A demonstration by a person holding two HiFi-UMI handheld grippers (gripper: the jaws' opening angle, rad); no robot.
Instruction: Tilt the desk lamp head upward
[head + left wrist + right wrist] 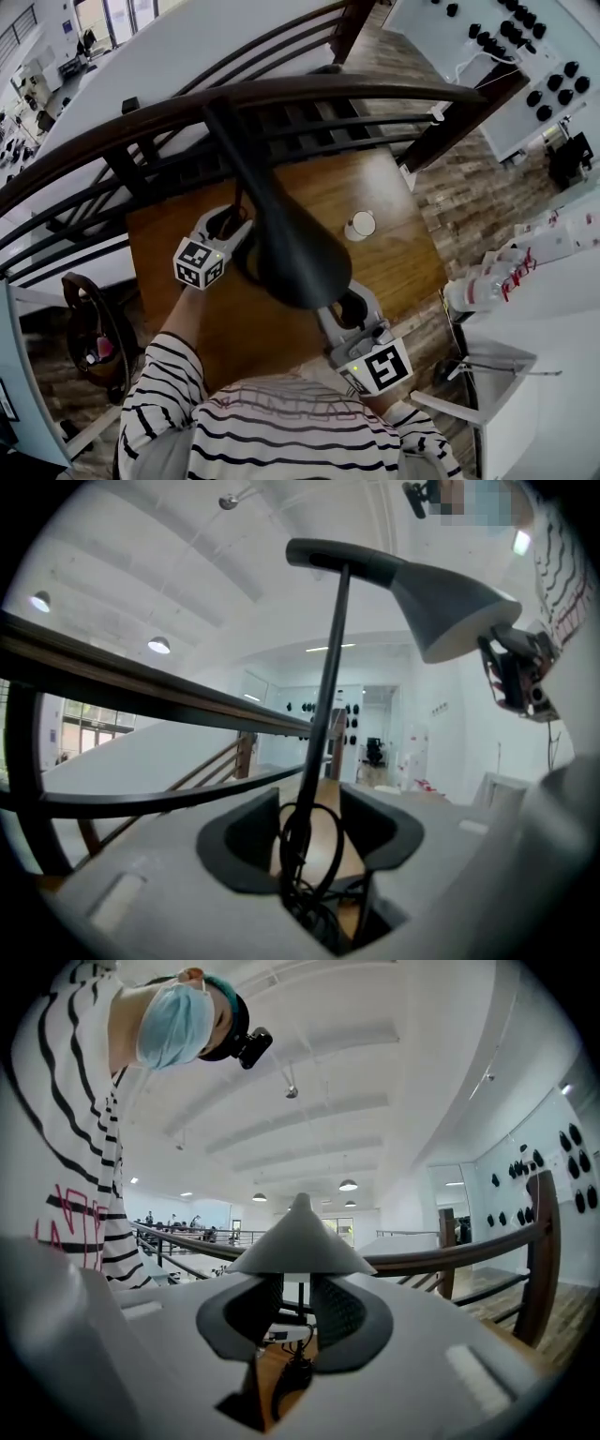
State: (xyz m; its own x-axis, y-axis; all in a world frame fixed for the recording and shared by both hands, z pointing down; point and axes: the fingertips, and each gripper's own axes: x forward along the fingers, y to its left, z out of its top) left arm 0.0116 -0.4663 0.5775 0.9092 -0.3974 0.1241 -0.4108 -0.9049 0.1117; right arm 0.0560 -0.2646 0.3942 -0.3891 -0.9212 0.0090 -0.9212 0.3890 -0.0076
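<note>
1. Two tools are at the desk lamp, which stands on the wooden bench [403, 234], towards its far side by the dark railing [328, 92]. The left tool [309, 794] is spread and straddles the lamp's stem [328, 667] low down, where a black cable [305, 855] loops. There is a gap on either side of the stem, so nothing is pinched.
2. The stem is a thin, dark rod that looks stiff. A short arm at its top carries the head. It is probably the best place to steady the lamp, which looks light enough to shift when pushed.
3. The lamp head [295, 258] is a matt dark-grey cone, pale inside, with its mouth facing down and to the near right. It looks thin-walled, light and smooth, so it is likely to slip in a pinch. Lifting under the near rim looks the surest way to tilt it, as that is furthest from the joint.
4. The right tool [298, 1279] stands with a narrow gap and its tips just under that near rim. The stem and the bench show through the gap, and I see nothing clamped.
5. A small white round thing [359, 225] lies further right on the bench, apart from the lamp.
</note>
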